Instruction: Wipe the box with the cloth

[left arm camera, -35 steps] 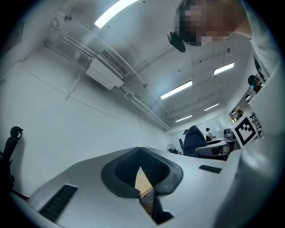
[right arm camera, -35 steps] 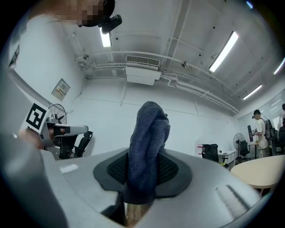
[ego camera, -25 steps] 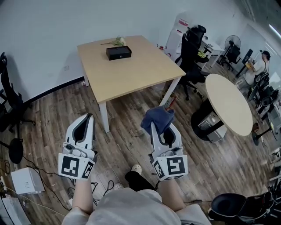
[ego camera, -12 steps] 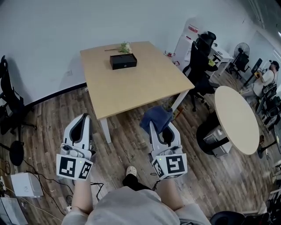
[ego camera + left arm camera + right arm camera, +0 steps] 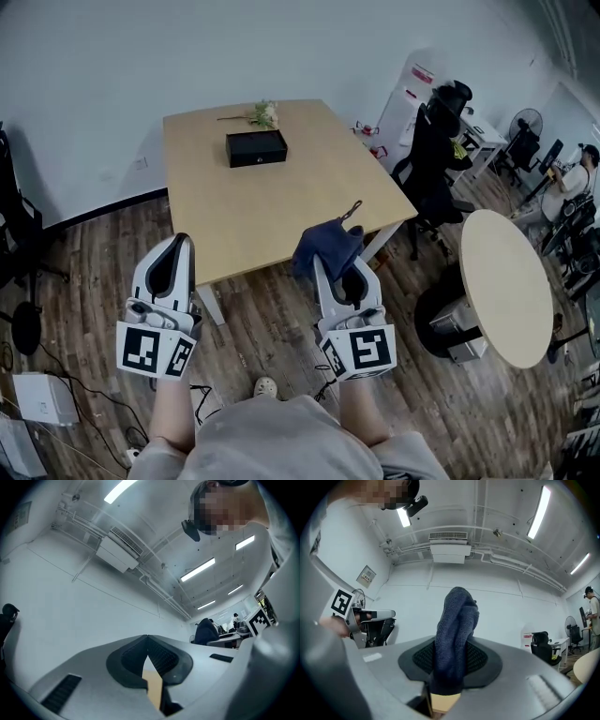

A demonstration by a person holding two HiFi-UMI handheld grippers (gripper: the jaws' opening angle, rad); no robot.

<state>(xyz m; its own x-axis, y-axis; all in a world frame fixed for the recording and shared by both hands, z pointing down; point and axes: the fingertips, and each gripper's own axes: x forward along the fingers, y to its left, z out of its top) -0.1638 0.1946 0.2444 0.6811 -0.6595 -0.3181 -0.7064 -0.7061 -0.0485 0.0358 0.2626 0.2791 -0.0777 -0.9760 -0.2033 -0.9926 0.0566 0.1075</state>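
While right tool (image 5: pixel 337 269) pinches bunched dark-blue cloth (image 5: pixel 324 244), left tool (image 5: pixel 177 248) pressed together, black box (image 5: pixel 256 147) untouched

Far from me stands a white wall (image 5: pixel 94 56); nearer, a wooden table (image 5: pixel 281 206) on plank floor (image 5: pixel 84 272). Round table (image 5: pixel 506 281) and black chair (image 5: pixel 433 150) right; strip lights (image 5: pixel 540 510) above me.

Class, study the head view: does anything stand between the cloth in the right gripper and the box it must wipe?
Nothing visible does. The right gripper holds the cloth at the table's near edge, and only bare tabletop lies between it and the box. The flowers lie beyond the box, out of the path.
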